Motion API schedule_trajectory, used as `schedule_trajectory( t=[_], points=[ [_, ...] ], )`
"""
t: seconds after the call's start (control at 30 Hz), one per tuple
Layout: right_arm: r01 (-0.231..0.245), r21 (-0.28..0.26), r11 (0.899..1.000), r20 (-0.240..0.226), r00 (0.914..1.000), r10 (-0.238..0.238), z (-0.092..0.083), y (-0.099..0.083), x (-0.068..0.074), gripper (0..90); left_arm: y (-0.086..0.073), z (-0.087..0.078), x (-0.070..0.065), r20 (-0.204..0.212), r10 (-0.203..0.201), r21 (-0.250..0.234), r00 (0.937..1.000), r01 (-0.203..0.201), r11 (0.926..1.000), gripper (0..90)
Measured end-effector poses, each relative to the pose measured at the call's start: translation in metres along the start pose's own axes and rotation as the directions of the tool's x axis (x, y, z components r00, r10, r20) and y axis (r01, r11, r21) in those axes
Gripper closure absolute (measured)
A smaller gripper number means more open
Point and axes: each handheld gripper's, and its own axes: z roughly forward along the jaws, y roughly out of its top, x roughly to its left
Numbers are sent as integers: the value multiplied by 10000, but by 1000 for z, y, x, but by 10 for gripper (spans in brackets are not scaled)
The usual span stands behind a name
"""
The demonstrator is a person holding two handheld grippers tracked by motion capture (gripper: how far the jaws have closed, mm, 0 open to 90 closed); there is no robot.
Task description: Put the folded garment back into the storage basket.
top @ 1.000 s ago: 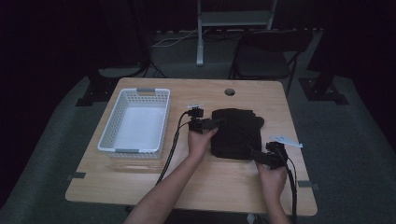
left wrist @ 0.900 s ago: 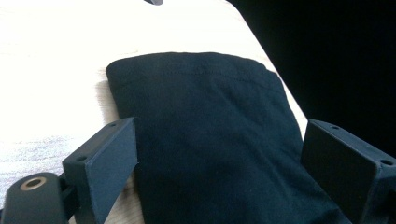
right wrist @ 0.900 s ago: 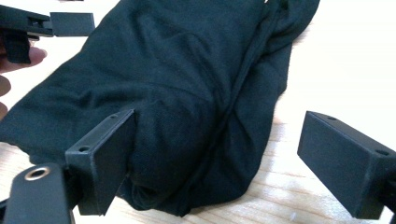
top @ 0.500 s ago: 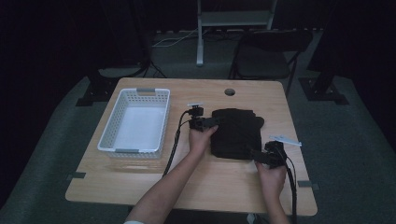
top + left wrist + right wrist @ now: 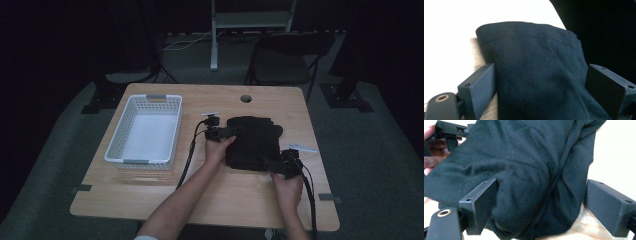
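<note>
Near the right edge of the table, lay dark cloth; sat between wide-apart jaws of left gripper and right gripper, maybe for lifting; beside white basket.

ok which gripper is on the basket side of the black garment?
The left gripper, at the folded black garment's far-left edge, nearest the white basket. The right gripper sits at its near-right corner, away from the basket.
</note>
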Motion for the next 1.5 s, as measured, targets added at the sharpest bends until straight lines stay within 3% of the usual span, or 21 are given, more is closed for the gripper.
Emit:
schedule_trajectory(
  t=[0.1, 0.2, 0.33, 0.43, 0.53, 0.63, 0.73, 0.8, 0.87, 1.0, 1.1, 1.17, 1.37, 1.5],
  points=[
    [191, -21, 9998, -312, 9993, -191, 3, 0, 4, 152, -2, 2, -2, 11, 237, -45, 9997, -237, 9997, 115],
    [460, -20, 9989, -168, 9988, -460, 4, -1, 6, 159, -4, 4, -7, -331, 922, 75, 9952, -920, 9957, 115],
    [575, -16, 9983, -439, 9974, -575, 5, -1, 7, 237, -6, 7, -15, -875, 1841, 336, 9790, -1818, 9828, 116],
    [627, 25, 9980, -667, 9958, -624, 5, -1, 6, 301, -7, 10, -19, -819, 2372, 698, 9680, -2319, 9702, 122],
    [815, 87, 9966, -839, 9932, -804, 6, -1, 6, 381, -8, 10, -22, -946, 2805, 1023, 9552, -2710, 9571, 251],
    [909, 80, 9958, -961, 9913, -898, 7, -1, 7, 434, -11, 10, -21, -751, 2532, 970, 9645, -2457, 9645, 403],
    [842, 55, 9964, -1054, 9909, -832, 8, 0, 6, 477, -11, 10, -19, -585, 2404, 1023, 9689, -2337, 9669, 471],
    [695, 56, 9976, -1160, 9909, -684, 8, 0, 4, 520, -10, 10, -18, -405, 2035, 1056, 9782, -1983, 9744, 510],
    [529, 72, 9986, -1201, 9914, -517, 8, 1, 2, 551, -10, 10, -16, -325, 1957, 1097, 9801, -1911, 9754, 531],
    [1001, -170, 9948, -670, 9926, -1010, 7, -1, 10, 609, -9, 8, -19, -432, 2131, 1166, 9761, -2069, 9714, 539],
    [994, -324, 9945, -499, 9936, -1009, 7, -2, 13, 663, -8, 6, -21, -404, 2196, 1205, 9747, -2135, 9695, 574],
    [883, -451, 9951, -506, 9946, -906, 6, -2, 13, 678, -7, 4, -23, -368, 2325, 1203, 9719, -2267, 9665, 584],
    [370, -740, 9966, -836, 9956, -432, 1, -3, 11, 692, -3, -3, -27, -19, 2392, 1139, 9710, -2375, 9647, 617],
    [414, -993, 9942, -877, 9949, -502, -5, 0, 15, 699, -2, -7, -31, -15, 2574, 1120, 9663, -2556, 9603, 629]
  ],
)
